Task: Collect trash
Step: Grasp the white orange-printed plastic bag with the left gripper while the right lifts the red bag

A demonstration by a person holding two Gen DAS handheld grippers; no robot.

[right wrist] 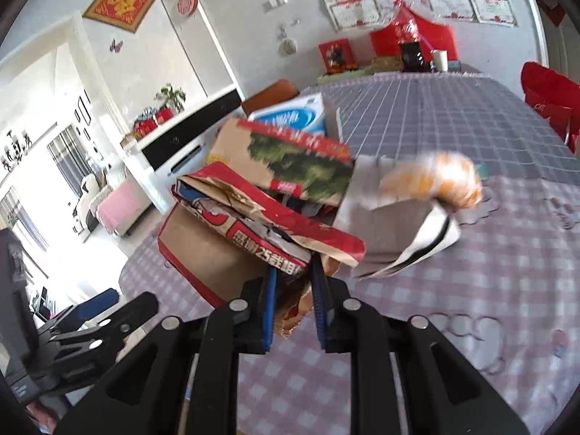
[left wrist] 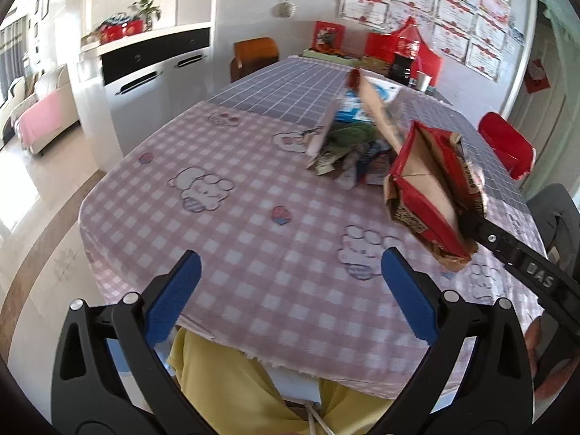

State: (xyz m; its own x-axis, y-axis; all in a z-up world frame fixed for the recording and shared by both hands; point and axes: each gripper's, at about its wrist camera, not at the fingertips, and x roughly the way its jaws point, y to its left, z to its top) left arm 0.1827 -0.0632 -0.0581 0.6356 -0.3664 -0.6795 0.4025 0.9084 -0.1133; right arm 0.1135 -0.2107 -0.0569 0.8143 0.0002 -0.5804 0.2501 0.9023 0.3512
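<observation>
The right gripper (right wrist: 293, 301) has its fingers clamped on a torn red carton (right wrist: 261, 232), held above the checked counter (right wrist: 507, 253). The left gripper (left wrist: 290, 290) hangs empty, fingers apart; the blurred pile (left wrist: 355, 145) beyond looks like more wrappers.

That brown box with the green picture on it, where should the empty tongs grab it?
Probably its raised upper edge. The brown box leans tilted on the trash pile, so that thin cardboard edge sticks up free. The left tongs are open and empty, so coming from above and the near side suits. The right tongs already pinch the red carton.
</observation>
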